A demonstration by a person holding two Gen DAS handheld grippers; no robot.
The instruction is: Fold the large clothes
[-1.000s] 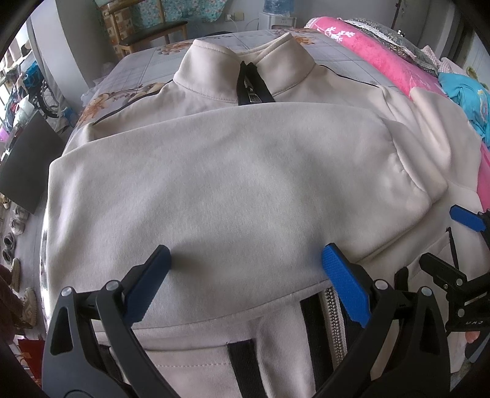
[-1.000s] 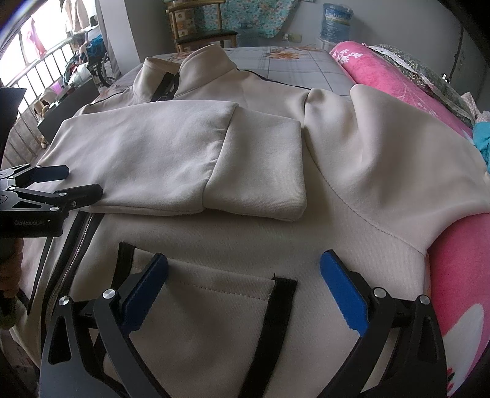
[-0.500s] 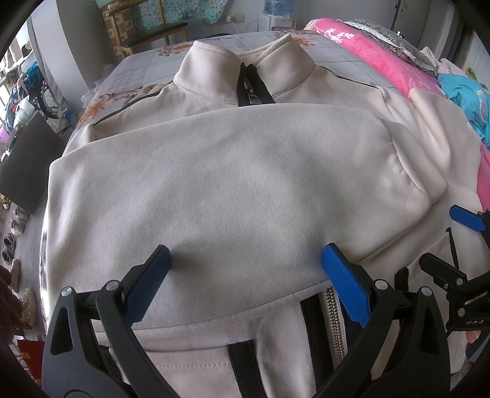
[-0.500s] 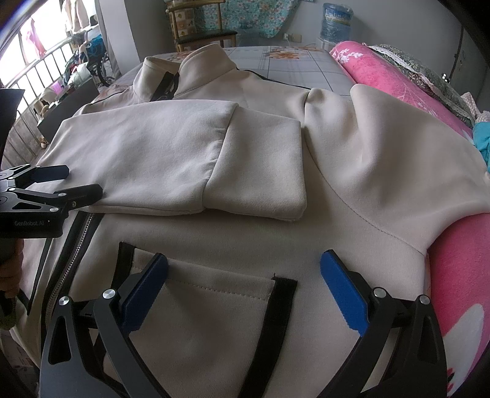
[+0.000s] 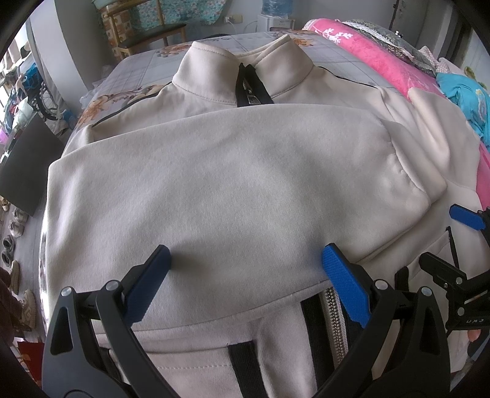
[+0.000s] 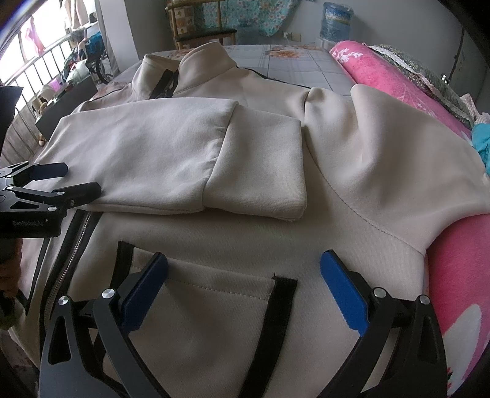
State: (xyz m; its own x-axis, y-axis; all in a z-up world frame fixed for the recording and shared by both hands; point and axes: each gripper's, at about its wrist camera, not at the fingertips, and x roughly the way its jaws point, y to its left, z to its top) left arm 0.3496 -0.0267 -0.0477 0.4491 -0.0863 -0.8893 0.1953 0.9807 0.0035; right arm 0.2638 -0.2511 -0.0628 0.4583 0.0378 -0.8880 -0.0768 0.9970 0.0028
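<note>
A cream zip jacket (image 5: 232, 189) with black trim lies front-up on the bed, collar (image 5: 245, 73) at the far end. One sleeve (image 6: 171, 159) is folded across the chest, its cuff (image 6: 263, 171) toward the right. The other sleeve (image 6: 398, 159) lies out to the right against a pink blanket. My left gripper (image 5: 245, 260) is open and empty, just above the folded sleeve's lower edge. My right gripper (image 6: 243, 263) is open and empty over the lower front by the black-edged pocket (image 6: 214, 294). Each gripper shows at the edge of the other's view.
A rolled pink blanket (image 6: 398, 79) runs along the bed's right side, with blue cloth (image 5: 462, 98) beyond it. A floral sheet (image 6: 300, 64) covers the bed. A wooden chair (image 5: 147, 30) and a water bottle (image 6: 337, 18) stand past the far end. Shoes (image 5: 12, 245) lie left.
</note>
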